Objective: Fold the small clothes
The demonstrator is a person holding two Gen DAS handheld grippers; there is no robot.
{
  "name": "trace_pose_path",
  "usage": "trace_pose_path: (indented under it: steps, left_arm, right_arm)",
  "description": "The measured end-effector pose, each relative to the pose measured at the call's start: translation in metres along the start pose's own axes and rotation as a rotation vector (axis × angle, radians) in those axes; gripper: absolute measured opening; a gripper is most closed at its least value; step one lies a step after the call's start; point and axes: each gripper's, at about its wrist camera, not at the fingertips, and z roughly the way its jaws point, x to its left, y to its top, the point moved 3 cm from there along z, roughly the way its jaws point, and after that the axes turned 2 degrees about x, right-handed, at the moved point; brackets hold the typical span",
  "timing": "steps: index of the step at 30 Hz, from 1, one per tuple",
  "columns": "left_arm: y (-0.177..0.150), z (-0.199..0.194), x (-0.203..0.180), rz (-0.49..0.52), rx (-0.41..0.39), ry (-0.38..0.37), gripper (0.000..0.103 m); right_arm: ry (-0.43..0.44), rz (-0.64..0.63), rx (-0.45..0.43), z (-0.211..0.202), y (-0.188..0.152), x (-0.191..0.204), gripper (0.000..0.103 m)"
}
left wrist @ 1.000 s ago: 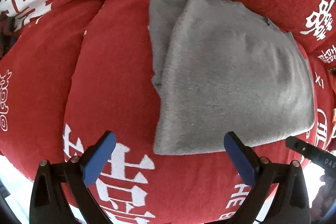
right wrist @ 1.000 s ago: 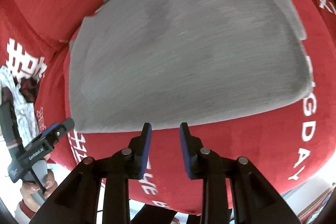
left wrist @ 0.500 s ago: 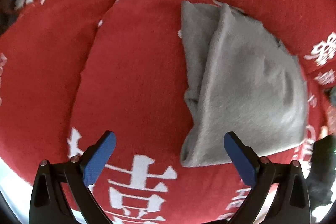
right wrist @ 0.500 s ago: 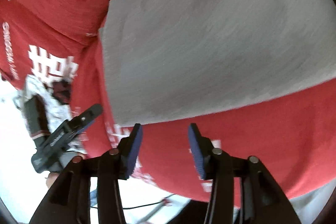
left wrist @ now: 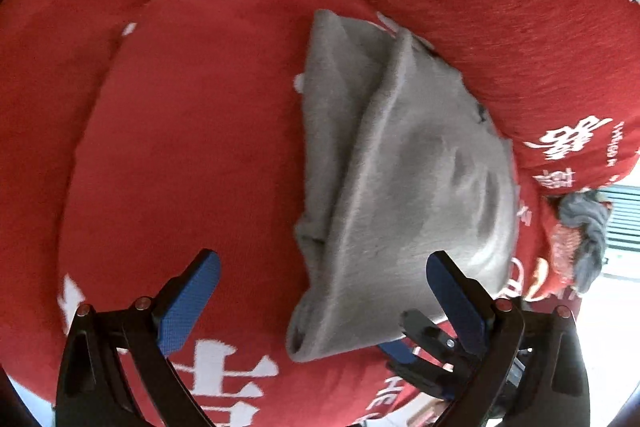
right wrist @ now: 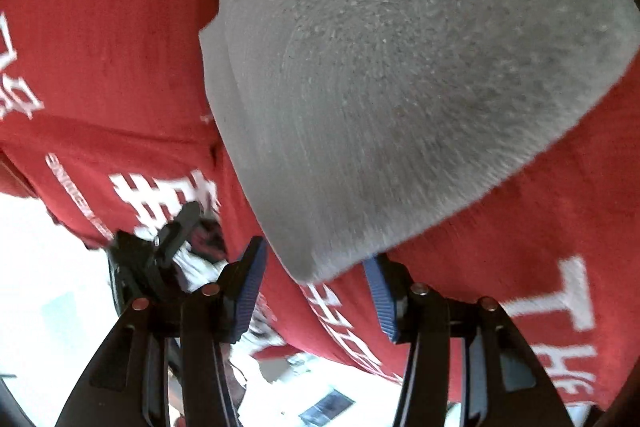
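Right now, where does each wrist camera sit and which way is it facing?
Left wrist: sits on the left tongs, angled steeply down at the grey garment on the red cover; both blue pads show spread wide, and the right tongs poke in at lower right.
Right wrist: sits on the right tongs, close over the garment's near corner, which lies between open pads; the left tongs show at left.
Shared: the garment, the cover, each other's tongs.

Home, red printed sofa cover (left wrist: 200,147)
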Motion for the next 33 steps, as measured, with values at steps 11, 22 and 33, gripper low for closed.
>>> trace_pose_path:
  steps: [11, 22, 33]
  left_arm:
    - [0.03, 0.022, -0.016, -0.008, 0.097, -0.265, 0.103]
    - [0.064, 0.068, -0.079, 0.104, 0.123, -0.226, 0.089]
    - [0.057, 0.084, -0.107, 0.272, 0.104, 0.076, 0.057]
  right_arm:
    - [0.152, -0.082, 0.044, -0.022, 0.014, 0.044, 0.008]
    - [0.026, -0.217, 0.087, -0.027, 0.004, 0.061, 0.008]
    - [-0.463, -0.466, -0.055, -0.099, 0.046, 0.079, 0.012]
